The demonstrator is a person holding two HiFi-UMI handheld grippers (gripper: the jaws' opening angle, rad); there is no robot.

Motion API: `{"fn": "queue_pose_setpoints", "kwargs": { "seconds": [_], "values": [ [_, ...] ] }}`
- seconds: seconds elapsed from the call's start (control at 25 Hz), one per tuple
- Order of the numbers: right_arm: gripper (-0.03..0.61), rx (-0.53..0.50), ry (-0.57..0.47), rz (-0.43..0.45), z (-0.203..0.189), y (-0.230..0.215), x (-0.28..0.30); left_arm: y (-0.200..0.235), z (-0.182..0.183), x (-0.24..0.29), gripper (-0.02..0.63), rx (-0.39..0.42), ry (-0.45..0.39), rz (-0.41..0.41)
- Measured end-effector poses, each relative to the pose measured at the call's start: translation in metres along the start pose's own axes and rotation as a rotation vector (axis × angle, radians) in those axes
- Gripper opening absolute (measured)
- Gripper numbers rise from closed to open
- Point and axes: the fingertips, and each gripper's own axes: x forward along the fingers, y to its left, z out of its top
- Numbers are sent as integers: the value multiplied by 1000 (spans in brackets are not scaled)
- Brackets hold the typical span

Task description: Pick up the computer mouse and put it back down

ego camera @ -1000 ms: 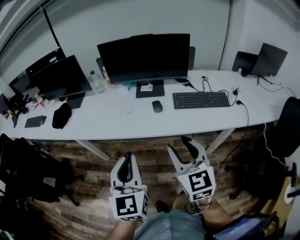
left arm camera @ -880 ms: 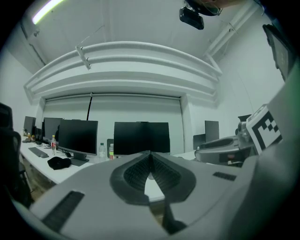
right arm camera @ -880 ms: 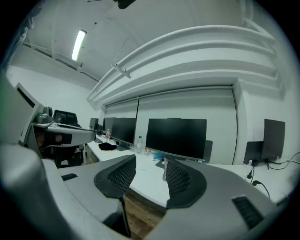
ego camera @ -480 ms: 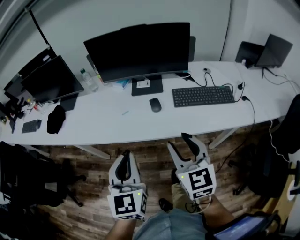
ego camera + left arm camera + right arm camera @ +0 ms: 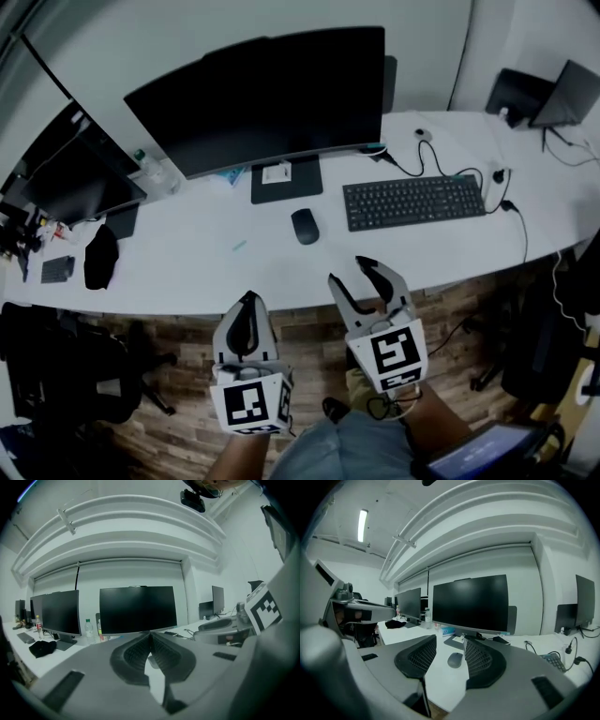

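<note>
Where the white bench (image 5: 187,267) runs off to the left, a dark side monitor (image 5: 80,183) stands at the back with a clear bottle (image 5: 150,171) just beside it. A black cloth bundle (image 5: 99,255) lies nearer the front, next to a small dark pad (image 5: 56,269). By the bench's front edge, above the wood-plank floor (image 5: 178,375), the left gripper (image 5: 247,298) hangs with its jaws pressed together and nothing between them. Its own view shows the two ribbed pads meeting at the tips. A large black monitor (image 5: 262,94) fills the middle of the bench's back. The computer mouse (image 5: 305,226) rests flat on the bench in front of that monitor's stand, just left of the keyboard (image 5: 414,201), and neither gripper touches it. The right gripper (image 5: 349,271) is held at the front edge with its jaws about half apart and empty. In the right gripper view the mouse shows in the gap between the pads but lies well beyond them on the bench top. Cables (image 5: 441,164) trail from the keyboard toward the back. At the far right a pair of dark screens (image 5: 517,94) stands on the bench's end.
</note>
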Motion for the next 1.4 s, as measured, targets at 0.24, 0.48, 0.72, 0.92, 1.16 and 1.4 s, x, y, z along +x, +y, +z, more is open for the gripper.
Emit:
{"fn": "queue_pose_setpoints", "kwargs": {
  "seconds": [0.24, 0.48, 0.72, 0.92, 1.16, 1.4],
  "values": [
    [196, 18, -23, 20, 18, -27, 34, 1, 23, 36, 5, 31, -19, 29],
    [196, -11, -69, 65, 47, -38, 64, 6, 51, 61, 5, 32, -69, 63],
    [198, -23, -100, 99, 63, -39, 90, 20, 57, 71, 5, 31, -90, 109],
    [202, -36, -97, 106, 66, -35, 106, 37, 55, 73, 5, 23, -89, 132],
    [209, -50, -60, 81, 60, -26, 133, 67, 43, 86, 5, -7, -81, 117],
    [216, -53, -2, 29, 52, -20, 167, 98, 36, 118, 5, -35, -61, 47]
  ]
}}
